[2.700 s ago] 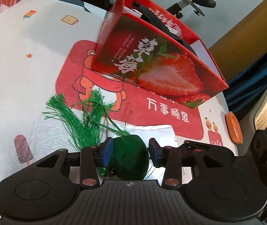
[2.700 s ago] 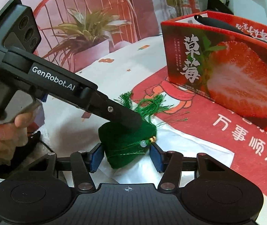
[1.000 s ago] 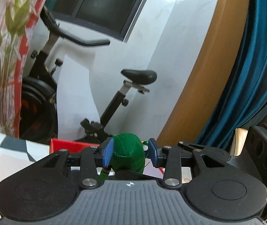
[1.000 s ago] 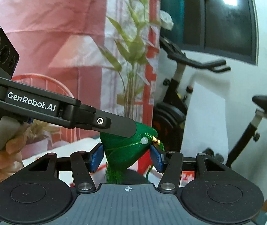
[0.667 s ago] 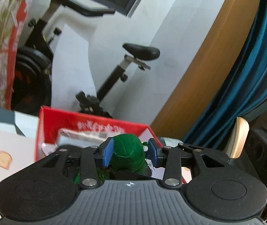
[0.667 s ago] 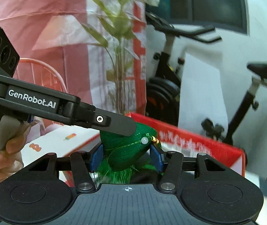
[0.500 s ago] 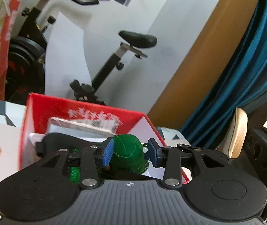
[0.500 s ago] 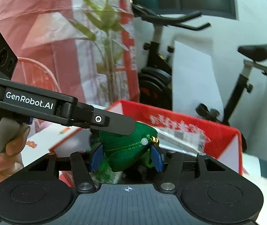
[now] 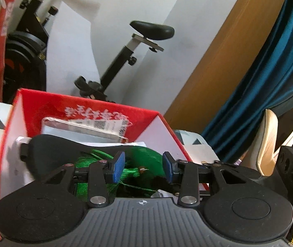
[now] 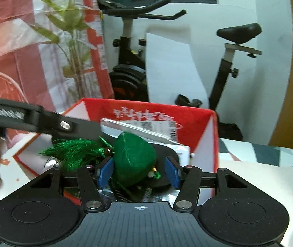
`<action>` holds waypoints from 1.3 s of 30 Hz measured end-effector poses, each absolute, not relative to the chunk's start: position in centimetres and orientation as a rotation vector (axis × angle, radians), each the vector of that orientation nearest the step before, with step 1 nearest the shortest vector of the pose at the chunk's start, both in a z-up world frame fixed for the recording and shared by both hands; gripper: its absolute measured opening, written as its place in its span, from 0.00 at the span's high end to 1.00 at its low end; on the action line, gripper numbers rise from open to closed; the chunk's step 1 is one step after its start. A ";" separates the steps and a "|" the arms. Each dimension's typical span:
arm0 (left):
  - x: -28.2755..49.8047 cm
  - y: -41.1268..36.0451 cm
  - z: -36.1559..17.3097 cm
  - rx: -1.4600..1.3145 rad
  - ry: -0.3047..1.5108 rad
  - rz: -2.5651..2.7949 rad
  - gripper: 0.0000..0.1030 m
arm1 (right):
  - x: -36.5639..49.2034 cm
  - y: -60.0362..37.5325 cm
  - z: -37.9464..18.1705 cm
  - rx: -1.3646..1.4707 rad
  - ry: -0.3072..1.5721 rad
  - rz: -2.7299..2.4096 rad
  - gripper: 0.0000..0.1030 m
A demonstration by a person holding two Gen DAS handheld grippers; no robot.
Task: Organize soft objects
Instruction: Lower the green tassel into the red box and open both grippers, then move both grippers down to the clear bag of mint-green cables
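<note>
A green cloth pouch with a green tassel (image 10: 134, 160) lies in the open top of the red strawberry box (image 10: 193, 117), free of both grippers. My right gripper (image 10: 139, 170) is open, its blue pads spread on either side of the pouch without touching. My left gripper (image 9: 143, 167) is open too, just above the box (image 9: 49, 103), with the pouch (image 9: 146, 160) below and beyond its pads. The left gripper's black finger (image 10: 49, 121) reaches in from the left in the right wrist view.
The box also holds a clear packet with a white label (image 9: 84, 125) and a black curved piece (image 9: 68, 144). The box stands on a white patterned tablecloth (image 10: 259, 160). An exercise bike (image 10: 134, 41) and a blue curtain (image 9: 269, 72) stand behind.
Both grippers carried the pouch from the table up over the box, lowered it and opened. The pouch now rests in the box with its tassel spread to the left.
</note>
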State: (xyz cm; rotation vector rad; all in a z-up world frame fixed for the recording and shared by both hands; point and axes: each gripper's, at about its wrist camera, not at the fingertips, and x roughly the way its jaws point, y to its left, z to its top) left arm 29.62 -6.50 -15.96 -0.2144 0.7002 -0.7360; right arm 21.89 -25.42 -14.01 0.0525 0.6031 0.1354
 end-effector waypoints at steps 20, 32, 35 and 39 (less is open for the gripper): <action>22.7 -1.6 -13.1 -0.038 0.595 -0.532 0.59 | 17.6 -25.8 -12.9 0.051 0.541 0.083 0.44; 17.4 1.8 -16.2 -0.083 0.681 -0.441 0.59 | 14.2 -22.5 -13.4 0.031 0.554 0.189 0.44; 16.6 2.5 -17.1 -0.098 0.710 -0.416 0.59 | 13.5 -21.7 -13.8 0.026 0.561 0.213 0.44; 16.0 3.3 -18.2 -0.120 0.745 -0.388 0.59 | 12.9 -21.0 -14.5 0.028 0.580 0.232 0.44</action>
